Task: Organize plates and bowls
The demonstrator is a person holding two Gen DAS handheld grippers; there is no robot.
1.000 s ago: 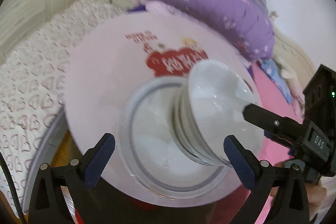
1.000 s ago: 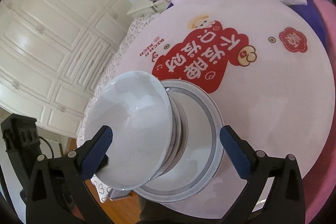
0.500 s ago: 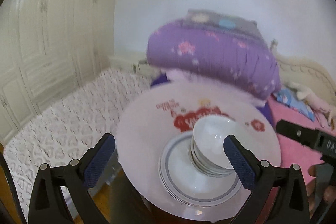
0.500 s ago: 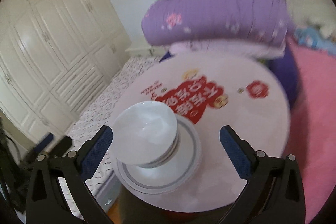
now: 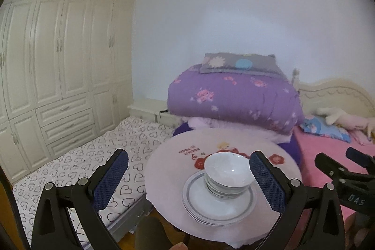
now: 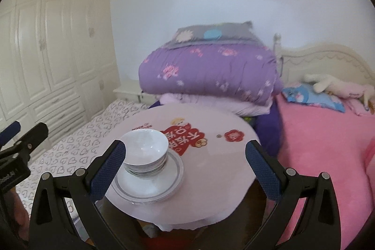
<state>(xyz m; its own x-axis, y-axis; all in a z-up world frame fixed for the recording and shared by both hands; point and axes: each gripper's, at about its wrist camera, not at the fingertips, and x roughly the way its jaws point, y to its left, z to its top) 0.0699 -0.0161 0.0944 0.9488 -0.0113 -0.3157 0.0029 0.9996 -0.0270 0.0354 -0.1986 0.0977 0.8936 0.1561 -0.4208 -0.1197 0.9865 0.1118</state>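
Left gripper (image 5: pixel 188 176) and right gripper (image 6: pixel 185 164): jaws spread wide, empty, held back from the round table (image 6: pixel 211 170). Nested white bowls (image 6: pixel 145 154) sit off-centre, leftward, on stacked grey-rimmed plates (image 6: pixel 164 186) at the table's near-left. Remaining step, judged: centre bowls by gentle rim nudges.

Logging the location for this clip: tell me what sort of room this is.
A bedroom, most likely: a bed with a pink cover, a folded purple quilt and a wall of cream wardrobes. The bowls and plates sit on a small round table.
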